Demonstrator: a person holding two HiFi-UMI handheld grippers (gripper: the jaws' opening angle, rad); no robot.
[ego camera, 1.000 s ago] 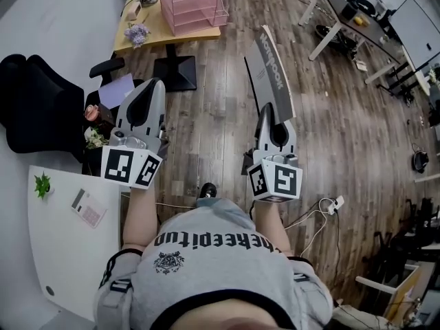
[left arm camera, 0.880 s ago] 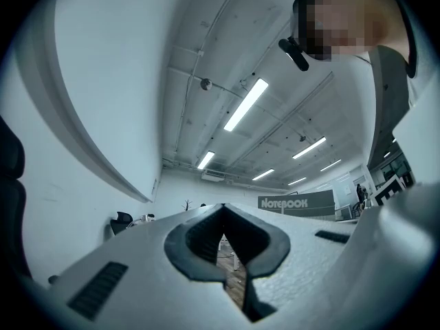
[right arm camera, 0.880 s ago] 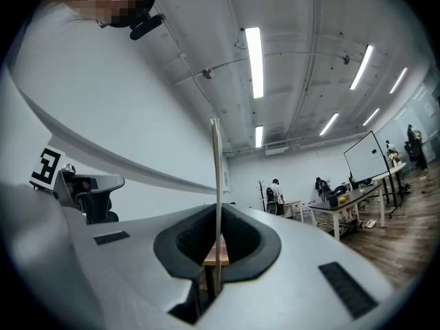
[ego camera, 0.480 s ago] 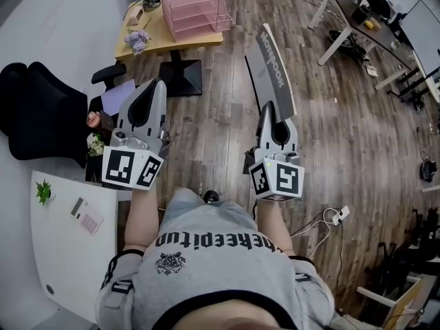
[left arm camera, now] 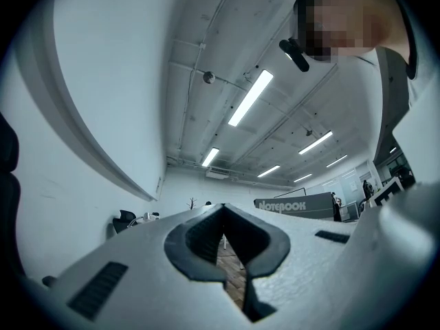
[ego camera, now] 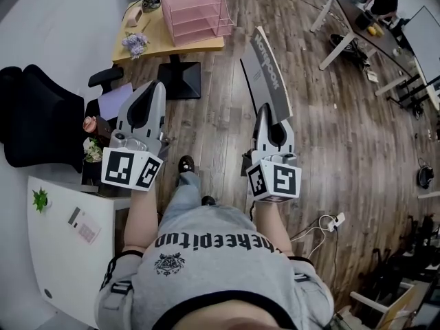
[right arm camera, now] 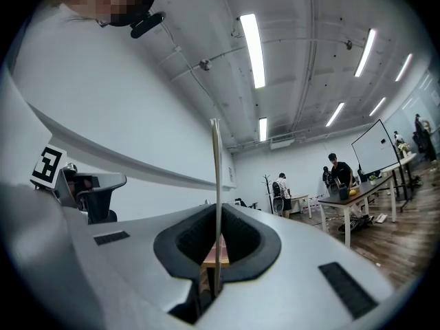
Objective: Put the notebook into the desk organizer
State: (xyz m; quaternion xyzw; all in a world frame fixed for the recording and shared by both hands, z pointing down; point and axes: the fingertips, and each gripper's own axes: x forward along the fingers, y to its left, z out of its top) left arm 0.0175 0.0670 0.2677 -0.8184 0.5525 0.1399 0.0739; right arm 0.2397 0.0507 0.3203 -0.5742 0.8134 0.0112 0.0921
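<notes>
right gripper (ego camera: pixel 264 107) is clamped on the thin grey notebook (ego camera: pixel 263 67) by its edge, midair, well apart from the pink wire desk organizer (ego camera: pixel 192 9). left gripper (ego camera: pixel 157 85) is closed, empty. such an edge pinch could let it swing loose.

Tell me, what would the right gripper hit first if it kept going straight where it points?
Probably the pink desk organizer on the wooden desk, seen straight ahead between the right gripper's jaws; the notebook it holds would touch first. Distance is hard to judge.
</notes>
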